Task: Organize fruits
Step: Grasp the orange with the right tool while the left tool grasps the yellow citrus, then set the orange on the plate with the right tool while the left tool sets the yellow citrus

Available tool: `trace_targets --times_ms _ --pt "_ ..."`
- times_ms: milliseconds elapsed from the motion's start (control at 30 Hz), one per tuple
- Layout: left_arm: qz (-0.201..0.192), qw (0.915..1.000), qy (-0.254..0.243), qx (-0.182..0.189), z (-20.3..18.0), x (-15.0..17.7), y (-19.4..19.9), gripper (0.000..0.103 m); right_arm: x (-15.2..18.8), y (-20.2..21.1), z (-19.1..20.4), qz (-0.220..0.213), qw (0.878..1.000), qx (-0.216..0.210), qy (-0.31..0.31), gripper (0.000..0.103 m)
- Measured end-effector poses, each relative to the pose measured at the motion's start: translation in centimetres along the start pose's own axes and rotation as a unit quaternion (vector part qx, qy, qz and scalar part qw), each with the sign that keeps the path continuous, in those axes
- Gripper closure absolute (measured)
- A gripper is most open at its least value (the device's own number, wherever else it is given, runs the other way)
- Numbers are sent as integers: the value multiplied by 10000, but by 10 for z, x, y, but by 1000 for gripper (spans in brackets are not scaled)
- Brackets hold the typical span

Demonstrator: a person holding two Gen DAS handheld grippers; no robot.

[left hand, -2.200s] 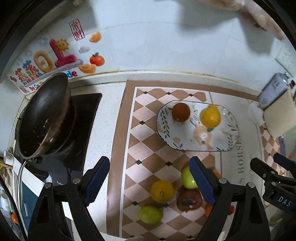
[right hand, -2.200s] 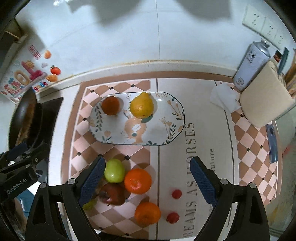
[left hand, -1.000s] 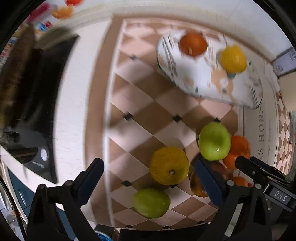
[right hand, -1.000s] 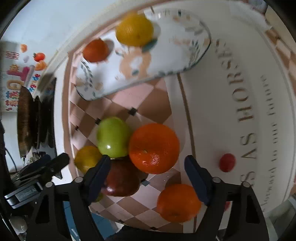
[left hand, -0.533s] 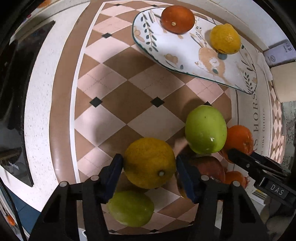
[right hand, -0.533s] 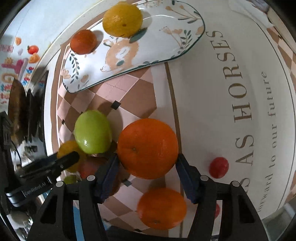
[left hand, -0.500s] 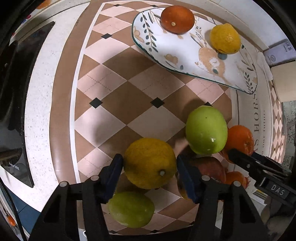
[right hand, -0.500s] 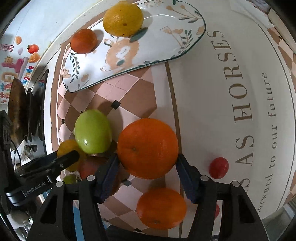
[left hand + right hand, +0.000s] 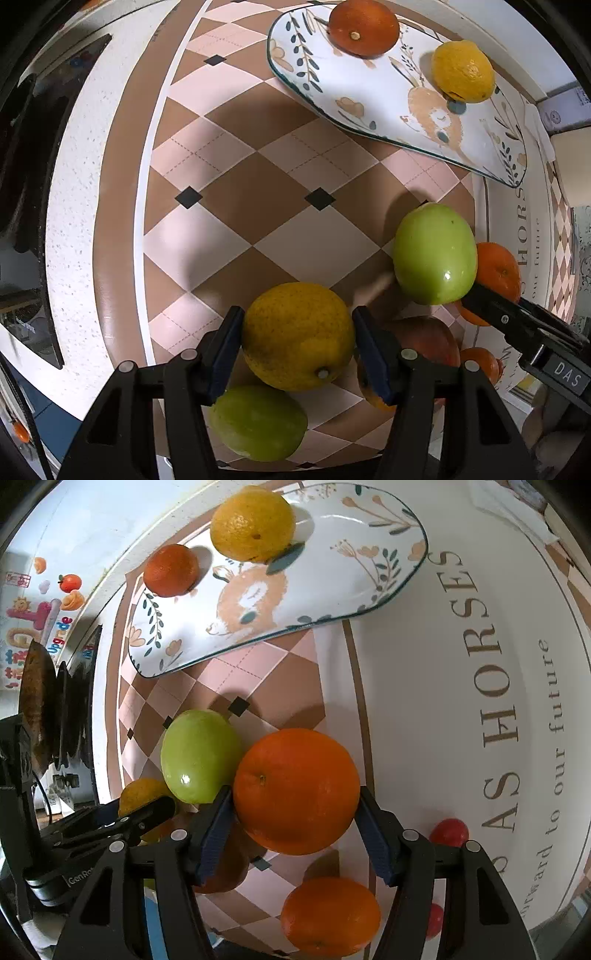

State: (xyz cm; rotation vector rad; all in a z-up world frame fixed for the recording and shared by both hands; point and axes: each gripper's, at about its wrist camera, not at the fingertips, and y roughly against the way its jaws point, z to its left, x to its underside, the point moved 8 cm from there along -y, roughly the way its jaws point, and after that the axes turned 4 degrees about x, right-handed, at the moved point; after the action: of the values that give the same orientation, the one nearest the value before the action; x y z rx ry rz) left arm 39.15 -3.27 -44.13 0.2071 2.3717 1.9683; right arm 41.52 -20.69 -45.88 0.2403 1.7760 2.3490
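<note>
The left gripper point(image 9: 297, 341) is pinching a yellow citrus point(image 9: 298, 336) between its jaws, and the right gripper point(image 9: 295, 829) is pinching a big orange point(image 9: 296, 791) in the same way. Both fruits are lying in the loose pile on the desk point(image 9: 424, 709), on the near side of the plate point(image 9: 332, 554). The plate is already carrying a small orange point(image 9: 170, 570) and a lemon point(image 9: 253, 523), with much free space on its near part.

I think the step in hand is lifting both fruits and carrying them to the plate. A green apple point(image 9: 201, 755) is touching the big orange, so lifting straight up is better than dragging, otherwise the apple may be rolling away. The fruits are round and smooth, so the jaws should be pressing at the widest part. Each fruit should be going down on a free place of the plate, apart from the lemon, and released low.
</note>
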Motion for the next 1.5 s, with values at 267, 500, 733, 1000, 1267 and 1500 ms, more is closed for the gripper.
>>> trace_targets --times_ms 267,500,733,1000,1267,1500 --pt "-413 9988 -81 248 -17 -33 59 46 -14 31 10 -404 9991 -151 50 37" --pt "-735 9958 3 540 -33 -111 97 46 -67 58 33 -719 9960 -517 112 37" --pt "-88 9965 375 747 -24 -163 53 46 -118 16 60 -520 9969 -485 349 37" --pt "133 9969 471 619 -20 -171 31 46 -125 -10 69 -258 9969 -412 616 37" --pt "206 9988 362 261 -18 -172 19 45 -127 -18 73 -80 9974 -372 604 36" --pt "35 9991 361 221 -19 -172 22 24 -125 -7 62 -33 9986 -235 475 21"
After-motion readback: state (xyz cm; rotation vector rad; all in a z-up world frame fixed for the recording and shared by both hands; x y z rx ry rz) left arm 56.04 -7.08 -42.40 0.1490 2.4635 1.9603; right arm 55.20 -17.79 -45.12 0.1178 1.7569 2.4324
